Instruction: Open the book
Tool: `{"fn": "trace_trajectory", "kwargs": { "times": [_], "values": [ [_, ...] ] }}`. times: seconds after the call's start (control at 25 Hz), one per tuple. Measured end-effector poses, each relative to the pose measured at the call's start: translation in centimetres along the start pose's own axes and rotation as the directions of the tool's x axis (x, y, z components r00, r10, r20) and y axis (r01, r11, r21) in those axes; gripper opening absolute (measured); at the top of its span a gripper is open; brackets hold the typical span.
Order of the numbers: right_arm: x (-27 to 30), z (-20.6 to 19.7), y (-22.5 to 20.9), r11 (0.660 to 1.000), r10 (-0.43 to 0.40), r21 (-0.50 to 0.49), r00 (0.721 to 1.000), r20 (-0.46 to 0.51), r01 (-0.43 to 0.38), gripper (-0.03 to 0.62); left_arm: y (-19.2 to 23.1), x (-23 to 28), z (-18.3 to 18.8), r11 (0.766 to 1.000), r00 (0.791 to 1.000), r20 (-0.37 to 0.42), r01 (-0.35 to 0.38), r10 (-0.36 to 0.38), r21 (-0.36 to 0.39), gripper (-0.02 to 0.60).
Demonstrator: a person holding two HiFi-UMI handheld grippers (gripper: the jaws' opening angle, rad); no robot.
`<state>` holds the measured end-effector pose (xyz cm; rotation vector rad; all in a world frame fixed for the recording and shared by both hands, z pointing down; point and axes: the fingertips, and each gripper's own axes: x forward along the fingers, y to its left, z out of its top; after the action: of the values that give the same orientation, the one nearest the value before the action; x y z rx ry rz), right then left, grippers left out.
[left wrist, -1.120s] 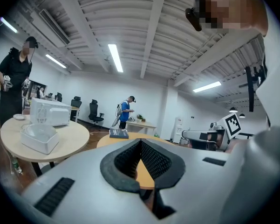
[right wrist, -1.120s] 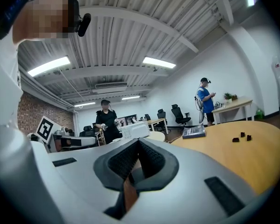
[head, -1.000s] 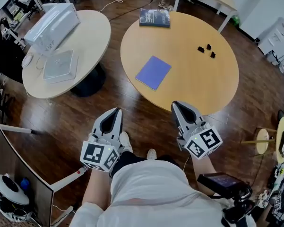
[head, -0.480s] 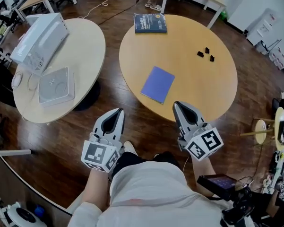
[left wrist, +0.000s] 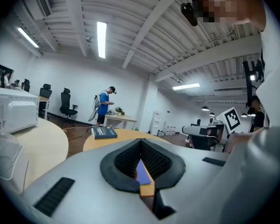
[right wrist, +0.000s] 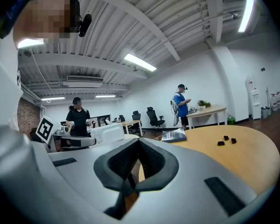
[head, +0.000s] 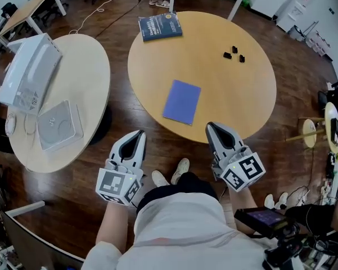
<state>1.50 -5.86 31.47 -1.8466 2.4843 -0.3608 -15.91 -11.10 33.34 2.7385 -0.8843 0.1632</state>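
Book (head: 181, 102) nearer, beyond left gripper (head: 136, 135), right gripper (head: 213, 127)

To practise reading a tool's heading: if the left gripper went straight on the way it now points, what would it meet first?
Probably the near edge of the round table, then the purple book lying on it; that book shows beyond the left gripper's shut jaws. Its height against the tabletop is unclear.

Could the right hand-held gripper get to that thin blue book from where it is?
Probably yes. The right hand-held gripper hovers by the round table's near edge, the thin blue book lies flat close to that edge, and nothing stands between them.
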Motion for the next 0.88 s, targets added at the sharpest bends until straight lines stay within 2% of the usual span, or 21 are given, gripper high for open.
{"fn": "trace_trajectory", "kwargs": {
  "times": [0.24, 0.56, 0.68, 0.88],
  "values": [
    [0.0, -0.4, -3.4, 0.998, -0.050, 0.034, 0.999, 0.002, 0.050, -0.003, -0.8, 4.1, 0.4, 0.998, 0.998, -0.029, 0.060, -0.060, 0.024, 0.009],
    [0.0, -0.6, -9.6, 0.994, -0.092, 0.064, 0.996, 0.014, 0.091, -0.003, -2.8, 10.7, 1.2, 0.993, 0.993, -0.075, 0.099, -0.094, 0.062, 0.011],
    [0.6, -1.4, -10.5, 0.994, -0.082, 0.072, 0.997, 0.009, 0.082, -0.003, -3.9, 12.2, 1.4, 0.989, 0.991, -0.076, 0.115, -0.108, 0.096, 0.009],
    [1.0, -2.5, -10.8, 0.993, -0.081, 0.086, 0.997, -0.012, 0.081, -0.003, -4.3, 13.7, 0.7, 0.983, 0.985, -0.109, 0.147, -0.135, 0.112, 0.009]
  ]
}}
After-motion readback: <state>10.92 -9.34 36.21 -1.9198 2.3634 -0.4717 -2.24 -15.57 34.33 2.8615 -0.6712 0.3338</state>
